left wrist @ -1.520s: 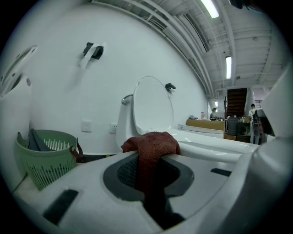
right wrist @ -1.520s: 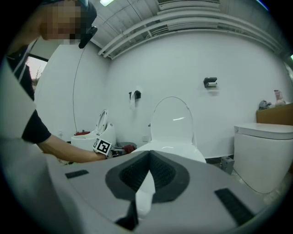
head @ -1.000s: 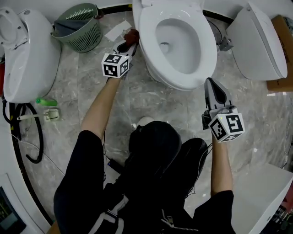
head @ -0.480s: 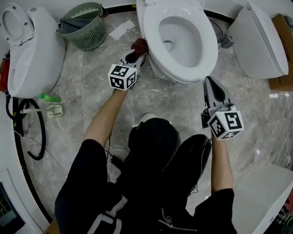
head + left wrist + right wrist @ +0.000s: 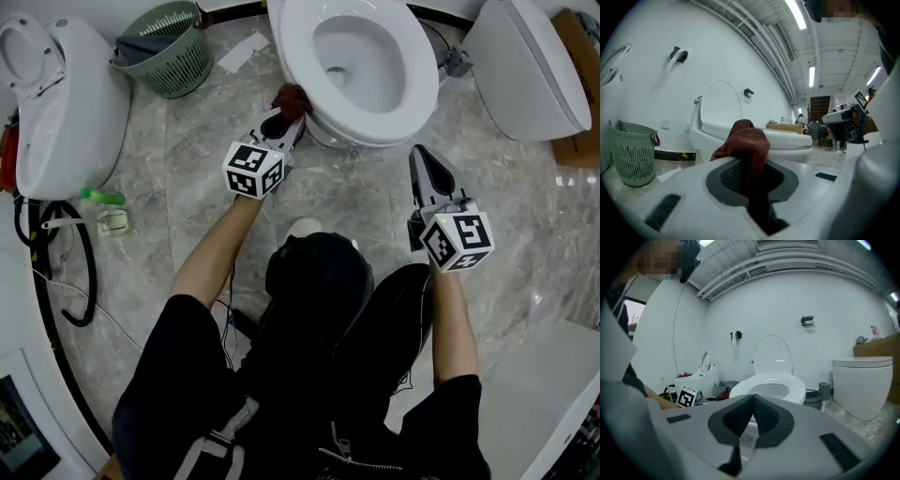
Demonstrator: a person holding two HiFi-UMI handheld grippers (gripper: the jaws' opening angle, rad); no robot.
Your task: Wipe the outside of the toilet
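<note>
**At the toilet's left flank, marble floor — wiping station**

Item 1: toilet point(image 5: 356, 66), white, seat down, lid up. Its bowl edge curves out over the floor.

Item 2: cloth point(image 5: 289, 97), dark red knit. It is pinched between the jaws of the left gripper point(image 5: 281, 120), bunches up past the tips, and lies against the bowl's outer left side, just under the rim.

Item 3: right gripper point(image 5: 422, 159), jaws pressed together with nothing between them. It is held off the bowl's front right, apart from the porcelain and pointing toward it.

Markings: each gripper's cube carries black-and-white square markers. In the left gripper view a yellow-and-black strip runs along the base of the wall. Any other print is too small to read.

Surroundings: green slotted basket point(image 5: 169, 52), well apart to the toilet's left, with a paper scrap point(image 5: 241, 52) on the floor between them. A second white toilet point(image 5: 56, 94) stands at the far left and a third point(image 5: 525, 66) near on the right.

Room: bare floor lies in front of the bowl between the two grippers — a strip also separates the bowl from the right-hand toilet.
</note>
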